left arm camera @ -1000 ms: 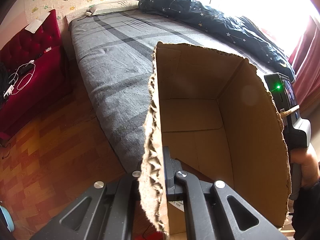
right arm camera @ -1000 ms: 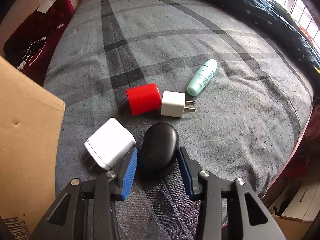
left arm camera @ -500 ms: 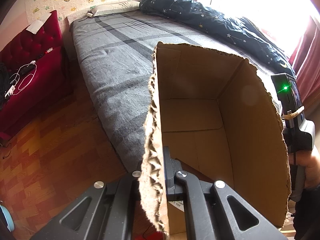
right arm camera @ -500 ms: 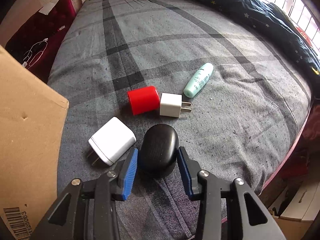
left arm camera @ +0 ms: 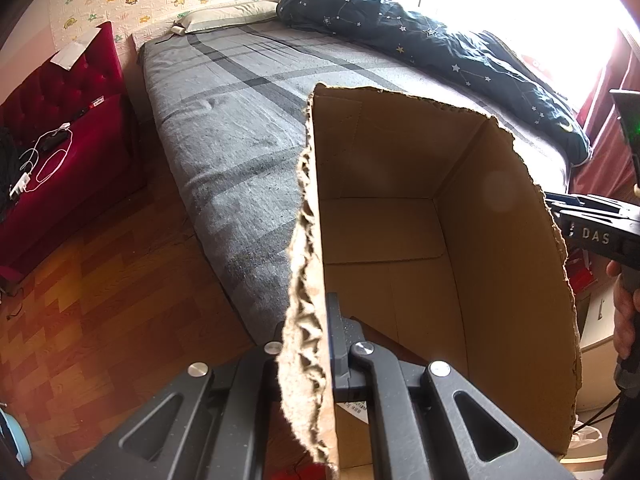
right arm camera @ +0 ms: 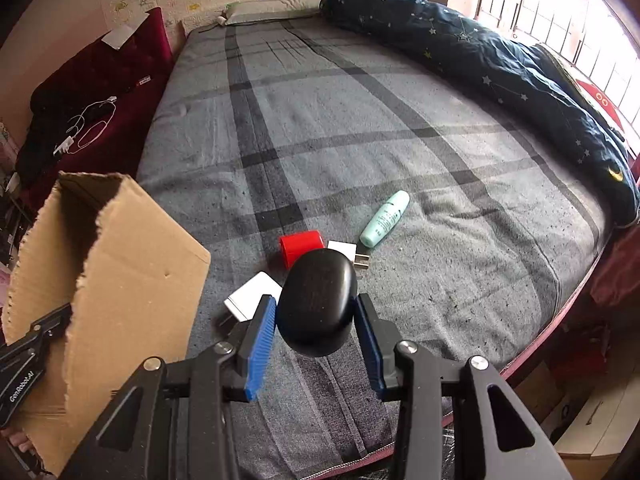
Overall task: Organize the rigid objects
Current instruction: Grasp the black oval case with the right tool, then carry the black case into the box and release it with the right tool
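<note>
Right gripper [right arm camera: 315,320]: blue ribbed pads pressed against both sides of a black oval case [right arm camera: 317,302]; case clamped between them and clear of the bedsheet, hanging above the grey plaid bed [right arm camera: 360,128]; its shadow falls on the sheet beneath.

Left gripper [left arm camera: 320,344]: jaws closed tight on the torn corrugated wall of a cardboard box [left arm camera: 400,232]; one finger inside the wall, one outside; box open at the top, interior bare as far as visible, floor flaps seen. In the right wrist view the same box stands at the left edge of the frame, beside the bed's near corner, with the left gripper's black body at its lower side.

Items lying on the bed, right wrist view: large white charger [right arm camera: 253,296] just left of the held case, partly hidden by the left pad; red cube-shaped object [right arm camera: 301,246] beyond the case; small white plug adapter [right arm camera: 347,252] touching or just beside the red one, prongs pointing right, partly covered by the case; mint-green tube [right arm camera: 385,219] farther right, lying tilted, apart from the adapter.

Surroundings: dark blue star-print duvet [right arm camera: 500,64] bunched along the window side; pillow [right arm camera: 272,9] at the head; red tufted bench [left arm camera: 60,128] with white cables at the left; wooden parquet floor [left arm camera: 100,280]. A hand [left arm camera: 624,316] on the right gripper's handle shows at the left view's right edge.
</note>
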Motion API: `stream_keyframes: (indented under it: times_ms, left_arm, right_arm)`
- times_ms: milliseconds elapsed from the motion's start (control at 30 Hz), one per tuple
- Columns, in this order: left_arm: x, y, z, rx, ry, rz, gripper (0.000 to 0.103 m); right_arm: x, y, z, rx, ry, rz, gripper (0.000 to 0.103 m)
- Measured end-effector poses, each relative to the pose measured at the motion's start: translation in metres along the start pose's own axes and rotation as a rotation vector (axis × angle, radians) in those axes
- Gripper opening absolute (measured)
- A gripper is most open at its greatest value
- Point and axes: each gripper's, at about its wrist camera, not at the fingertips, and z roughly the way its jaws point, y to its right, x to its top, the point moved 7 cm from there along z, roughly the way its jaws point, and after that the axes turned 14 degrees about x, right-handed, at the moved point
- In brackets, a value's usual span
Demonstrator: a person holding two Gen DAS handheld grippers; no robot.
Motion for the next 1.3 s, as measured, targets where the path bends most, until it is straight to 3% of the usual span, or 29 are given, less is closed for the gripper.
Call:
stream_keyframes:
  times_ms: [433,667,967,1300]
  left_arm:
    - [0.004,0.005,-0.010,0.003,0.013,0.017,0.004]
    - [0.008,0.010,-0.018,-0.003,0.029,0.029,0.004]
    - [0.008,0.014,-0.029,-0.006,0.052,0.036,0.005]
    - [0.007,0.011,-0.030,-0.001,0.060,0.034,0.005]
  right_arm:
    - [0.030,-0.059,-0.077,0.079,0.132,-0.117,0.042]
    - [0.032,-0.096,-0.101,0.154,0.160,-0.180,0.042]
    - [0.015,-0.134,-0.100,0.221,0.133,-0.248,0.043]
    - [-0.006,-0.147,-0.080,0.247,0.075,-0.277,0.043]
